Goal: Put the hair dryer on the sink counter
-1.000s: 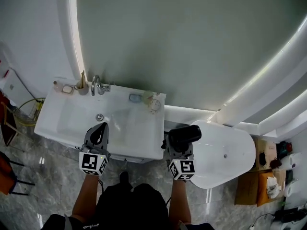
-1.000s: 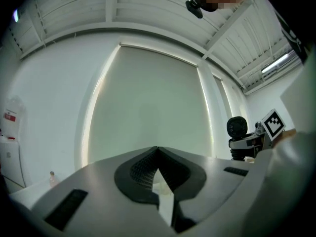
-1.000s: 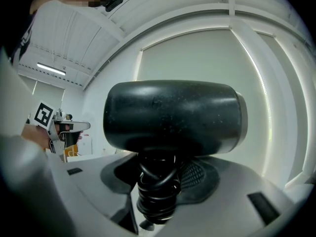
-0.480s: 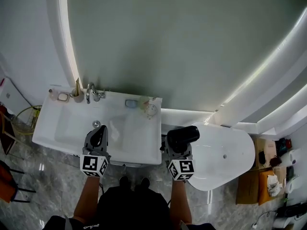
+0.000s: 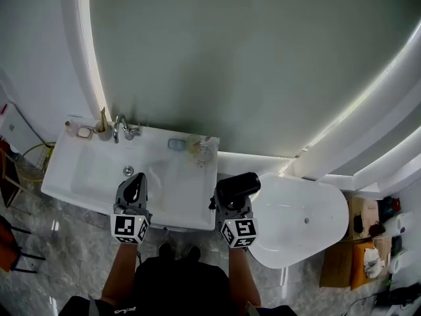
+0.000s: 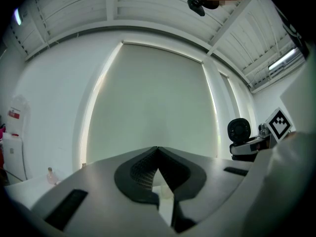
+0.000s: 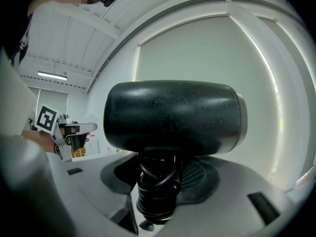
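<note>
A black hair dryer (image 5: 238, 184) with its cord wound round the handle is held upright in my right gripper (image 5: 231, 201), which is shut on the handle. In the head view it hangs just off the right edge of the white sink counter (image 5: 191, 199). Up close in the right gripper view, the hair dryer (image 7: 173, 115) fills the middle and hides the tips of the right gripper (image 7: 159, 174). My left gripper (image 5: 133, 188) hovers over the basin's front. In its own view the left gripper (image 6: 158, 149) has its jaws together on nothing, and the hair dryer (image 6: 239, 130) shows at the right.
A faucet (image 5: 122, 128), a soap dish (image 5: 84, 132), a blue item (image 5: 175, 144) and a round dish (image 5: 204, 153) line the counter's back edge. A white oval tub (image 5: 309, 222) stands to the right, with cardboard boxes (image 5: 342, 259) beyond it.
My right gripper has carried the hair dryer left, from over the tub's edge to the sink's right edge. The left gripper holds about the same place over the basin.
</note>
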{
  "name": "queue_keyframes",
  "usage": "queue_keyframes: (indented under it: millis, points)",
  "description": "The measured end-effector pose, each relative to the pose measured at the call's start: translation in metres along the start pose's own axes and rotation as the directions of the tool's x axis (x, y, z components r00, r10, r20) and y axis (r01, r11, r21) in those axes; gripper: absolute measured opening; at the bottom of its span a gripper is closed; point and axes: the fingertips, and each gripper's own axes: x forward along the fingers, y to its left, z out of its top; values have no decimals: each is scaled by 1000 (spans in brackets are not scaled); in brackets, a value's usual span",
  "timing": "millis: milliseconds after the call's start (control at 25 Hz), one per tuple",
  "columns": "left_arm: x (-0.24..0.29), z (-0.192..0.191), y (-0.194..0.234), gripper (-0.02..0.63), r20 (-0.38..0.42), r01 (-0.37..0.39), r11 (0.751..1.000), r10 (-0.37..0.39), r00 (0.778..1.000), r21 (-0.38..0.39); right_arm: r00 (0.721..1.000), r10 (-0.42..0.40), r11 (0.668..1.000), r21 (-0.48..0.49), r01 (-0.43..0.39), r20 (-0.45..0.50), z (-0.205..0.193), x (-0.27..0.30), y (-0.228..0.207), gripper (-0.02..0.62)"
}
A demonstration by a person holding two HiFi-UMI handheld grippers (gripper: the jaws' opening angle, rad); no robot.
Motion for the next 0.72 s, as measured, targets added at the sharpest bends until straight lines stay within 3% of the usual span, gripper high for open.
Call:
queue_keyframes:
  millis: [200,400,720]
  points:
    - [9,-1,1,23,-1,-16,1000,16,1000,-4,998,20,1000,15,-19,-53,-12,18,-5,212]
    - [10,-5,-1,23,-4,-9,999,9,1000,43,988,29,996,93,-15,-154,-46,42,-5,212]
    - [-4,-18,14,23,-25,-29,999,30,999,25,934,69,967,253,23,-351,-124,91,7,212]
